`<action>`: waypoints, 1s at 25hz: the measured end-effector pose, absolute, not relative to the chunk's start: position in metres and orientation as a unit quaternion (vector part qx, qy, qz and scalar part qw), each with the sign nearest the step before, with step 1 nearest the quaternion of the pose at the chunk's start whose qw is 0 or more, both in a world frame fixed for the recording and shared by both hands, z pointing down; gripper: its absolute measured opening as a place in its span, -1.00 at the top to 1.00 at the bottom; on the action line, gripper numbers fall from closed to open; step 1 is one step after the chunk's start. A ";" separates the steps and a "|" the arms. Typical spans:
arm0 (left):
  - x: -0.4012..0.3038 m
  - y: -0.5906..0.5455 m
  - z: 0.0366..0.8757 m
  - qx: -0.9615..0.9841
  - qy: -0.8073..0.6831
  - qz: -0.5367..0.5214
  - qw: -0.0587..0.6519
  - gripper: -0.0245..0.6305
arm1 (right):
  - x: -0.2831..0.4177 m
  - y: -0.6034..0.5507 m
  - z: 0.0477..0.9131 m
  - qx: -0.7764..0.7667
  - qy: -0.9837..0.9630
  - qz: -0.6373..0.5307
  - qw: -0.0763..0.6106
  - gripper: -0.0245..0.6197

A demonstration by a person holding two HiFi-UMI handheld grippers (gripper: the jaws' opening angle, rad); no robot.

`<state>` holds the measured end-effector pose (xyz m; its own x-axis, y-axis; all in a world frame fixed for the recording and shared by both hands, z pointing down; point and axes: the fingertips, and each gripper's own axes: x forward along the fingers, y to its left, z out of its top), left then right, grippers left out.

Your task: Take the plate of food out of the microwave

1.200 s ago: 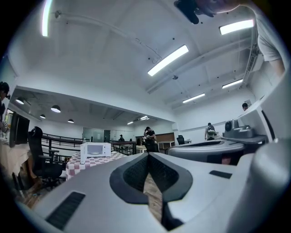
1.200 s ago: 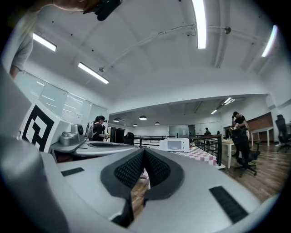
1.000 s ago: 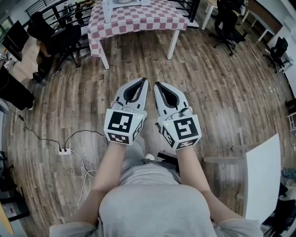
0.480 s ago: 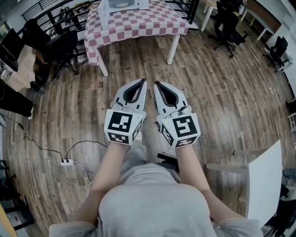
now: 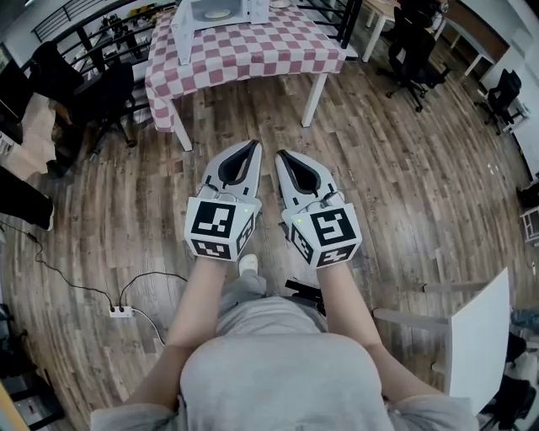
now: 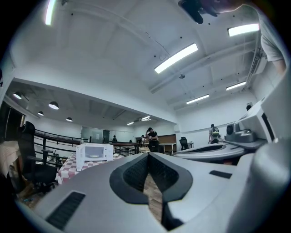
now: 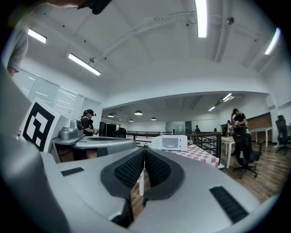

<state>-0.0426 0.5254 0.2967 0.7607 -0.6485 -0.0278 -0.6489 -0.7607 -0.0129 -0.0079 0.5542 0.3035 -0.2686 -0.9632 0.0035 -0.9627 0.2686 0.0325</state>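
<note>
The left tongs (image 5: 252,146) and right tongs (image 5: 281,154) are both clenched on nothing. In each gripper view the tips meet, with only floor (image 5: 404,168) showing through the gap behind them. In the head view they lie side by side at the centre, pointing up the frame over bare wooden boards.

The microwave (image 5: 217,12) sits at the top edge of that view, left of centre, with its upper part cut off. It stands on a checked worktop (image 5: 253,50), well apart from the tongs. A white panel at its left looks like its door (image 5: 180,32) swung open. Inside is a pale disc, seemingly the plate (image 5: 218,13), but it is too small to tell whether it carries any food. The person's torso (image 5: 278,370) fills the bottom of the frame and hides the legs, apart from one shoe (image 5: 248,263).
</note>
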 end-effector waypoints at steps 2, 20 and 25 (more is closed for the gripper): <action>-0.042 0.513 0.298 -0.938 0.346 0.012 0.008 0.92 | -0.006 0.542 0.304 0.608 -0.794 -0.007 0.004 0.84; -0.050 0.397 0.297 -0.943 0.333 0.009 0.004 0.92 | -0.018 0.425 0.303 0.627 -0.778 -0.016 0.013 0.84; -0.054 0.375 0.298 -0.944 0.331 0.009 0.000 0.92 | -0.025 0.404 0.303 0.626 -0.780 -0.015 0.014 0.84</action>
<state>-0.0539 0.3751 0.2977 0.7805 -0.6249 -0.0178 -0.6249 -0.7807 0.0054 -0.0249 0.4045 0.3031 -0.2171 -0.9762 0.0029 -0.9753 0.2170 0.0407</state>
